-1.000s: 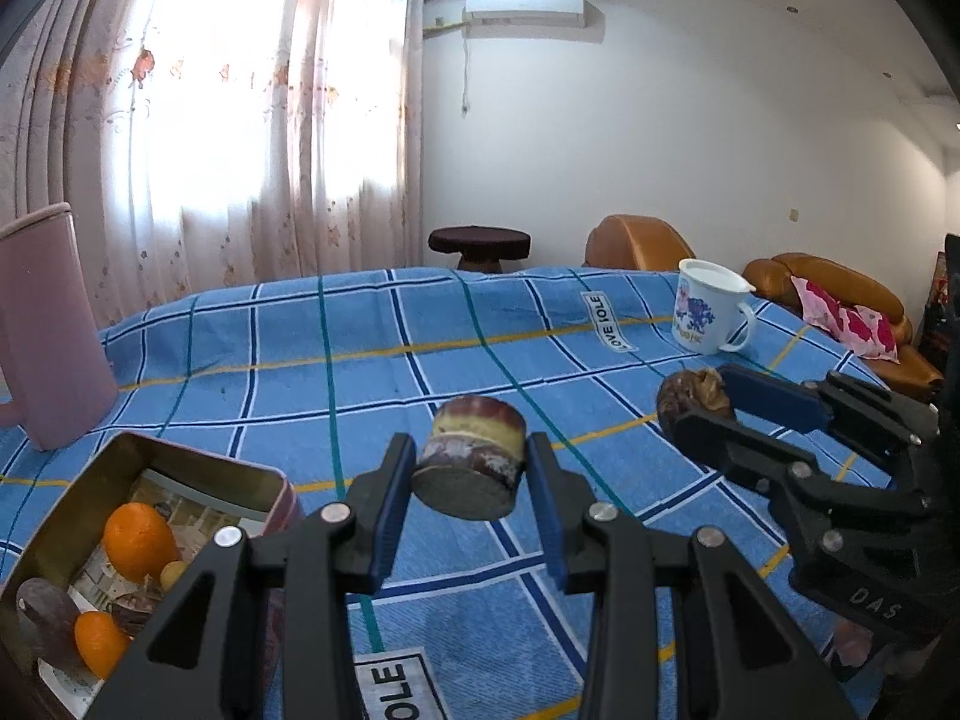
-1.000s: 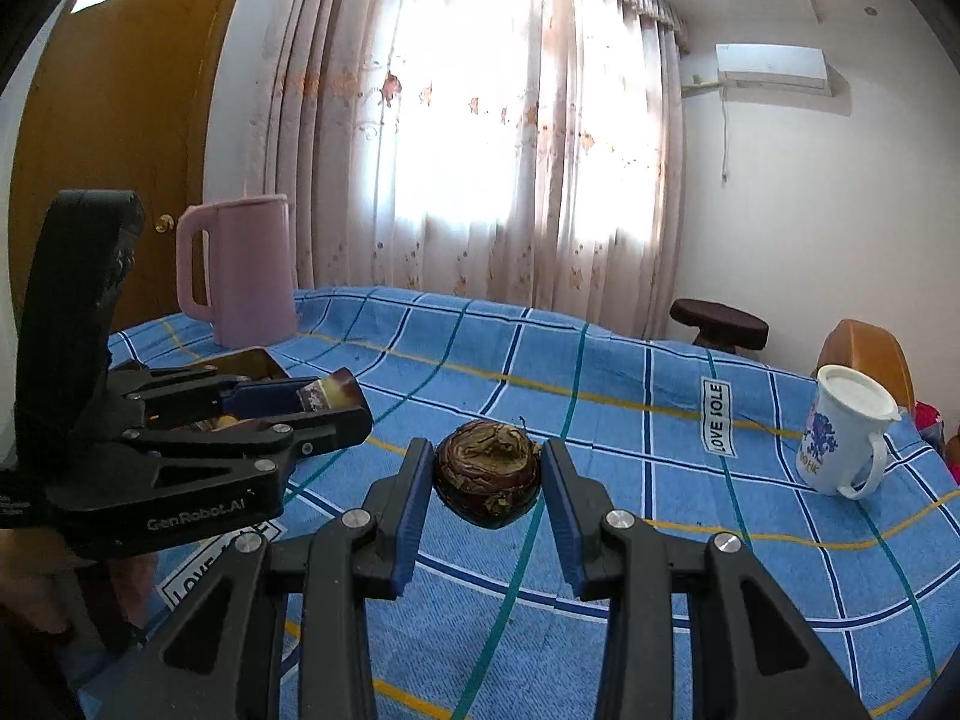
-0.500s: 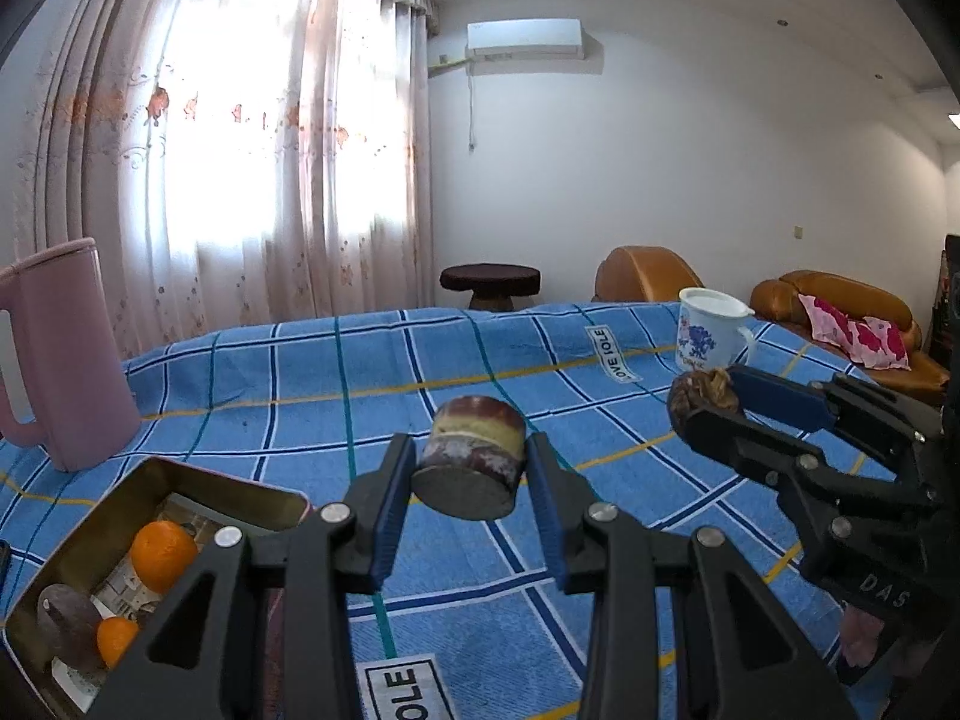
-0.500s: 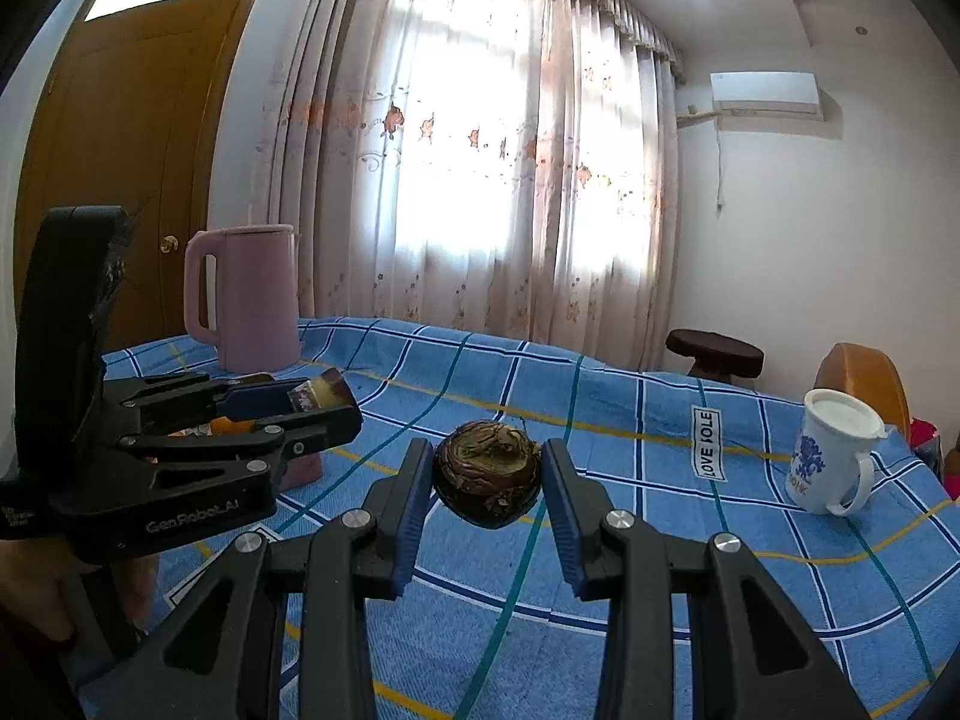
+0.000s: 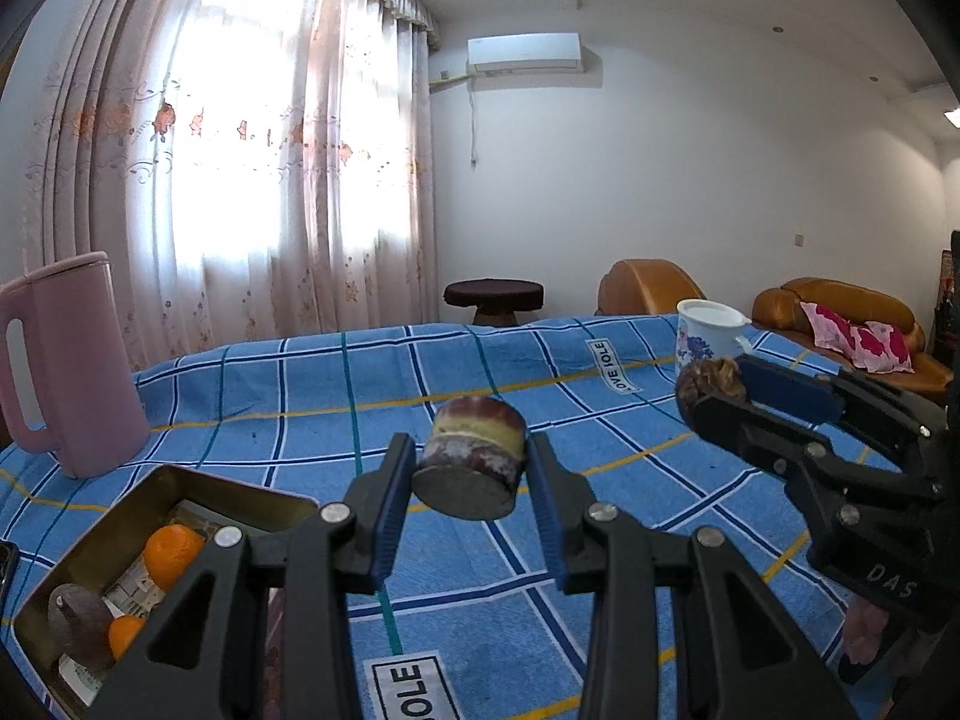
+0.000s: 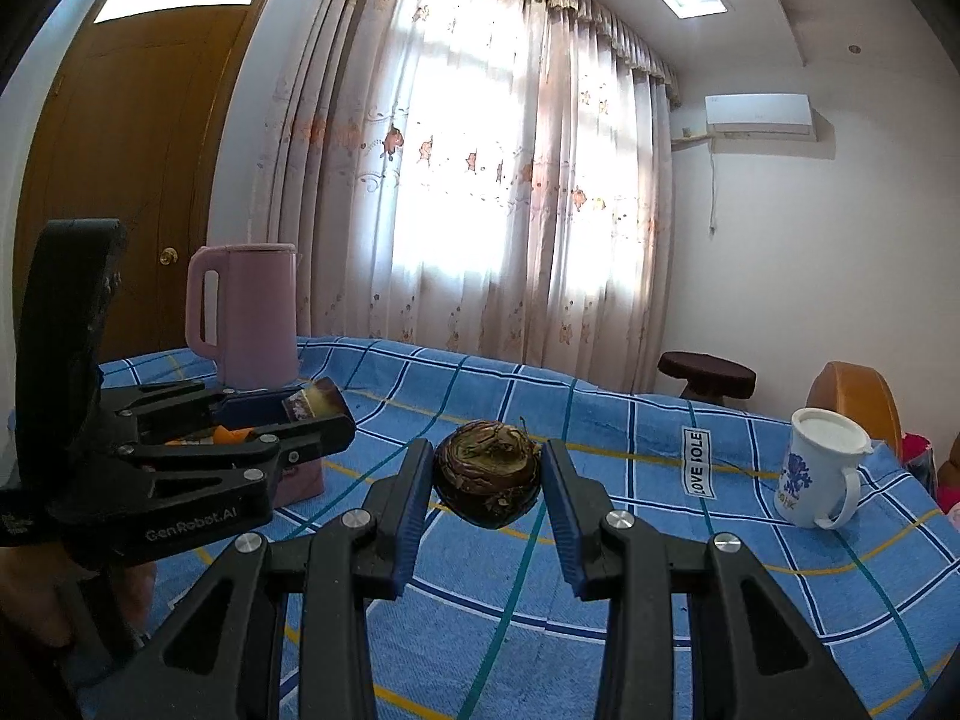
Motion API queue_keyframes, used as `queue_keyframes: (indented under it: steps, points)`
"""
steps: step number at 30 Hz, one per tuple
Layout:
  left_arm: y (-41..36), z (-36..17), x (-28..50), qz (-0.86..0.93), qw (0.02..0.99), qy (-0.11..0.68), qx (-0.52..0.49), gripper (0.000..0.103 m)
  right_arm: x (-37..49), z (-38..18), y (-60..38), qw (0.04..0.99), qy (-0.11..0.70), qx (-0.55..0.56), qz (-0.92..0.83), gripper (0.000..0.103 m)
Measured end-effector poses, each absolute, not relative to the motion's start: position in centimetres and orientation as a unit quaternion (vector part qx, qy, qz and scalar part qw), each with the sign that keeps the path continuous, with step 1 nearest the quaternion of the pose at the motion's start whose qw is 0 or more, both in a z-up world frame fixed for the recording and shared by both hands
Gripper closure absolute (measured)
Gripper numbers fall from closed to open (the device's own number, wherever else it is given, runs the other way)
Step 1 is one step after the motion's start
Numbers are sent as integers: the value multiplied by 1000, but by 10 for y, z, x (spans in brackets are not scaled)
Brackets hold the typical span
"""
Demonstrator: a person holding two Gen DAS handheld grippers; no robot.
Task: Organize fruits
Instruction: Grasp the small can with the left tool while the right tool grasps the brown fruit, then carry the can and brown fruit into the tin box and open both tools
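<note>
My left gripper (image 5: 471,468) is shut on a short brown-and-cream cut stalk piece (image 5: 471,462), held in the air over the blue checked cloth. My right gripper (image 6: 487,471) is shut on a round dark brown fruit (image 6: 487,471), also held above the cloth. In the left wrist view the right gripper (image 5: 714,387) is at the right with its fruit (image 5: 711,378). In the right wrist view the left gripper (image 6: 318,408) is at the left. A gold tin (image 5: 78,564) at lower left holds two oranges (image 5: 171,555) and a dark fruit (image 5: 78,621).
A pink kettle (image 5: 66,360) stands at the left beyond the tin; it also shows in the right wrist view (image 6: 249,318). A white flowered mug (image 6: 819,468) stands at the right of the table. A stool and orange sofas lie past the table's far edge.
Both grippers have risen with their fruits still held. The views tilt upward, so the table and tin sit lower in the frames.
</note>
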State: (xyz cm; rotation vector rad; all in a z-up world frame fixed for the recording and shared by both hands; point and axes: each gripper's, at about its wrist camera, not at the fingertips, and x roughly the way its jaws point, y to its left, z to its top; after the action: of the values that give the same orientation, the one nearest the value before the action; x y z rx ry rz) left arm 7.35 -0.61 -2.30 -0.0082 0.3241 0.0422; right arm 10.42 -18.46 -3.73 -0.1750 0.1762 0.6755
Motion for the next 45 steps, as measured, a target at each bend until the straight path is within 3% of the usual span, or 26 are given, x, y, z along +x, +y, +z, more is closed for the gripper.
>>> queue_keyframes:
  steps: [45]
  points:
    - [64,-21,30,38,979,195,-46,64,97,-22,-101,909,115,-90,389,64]
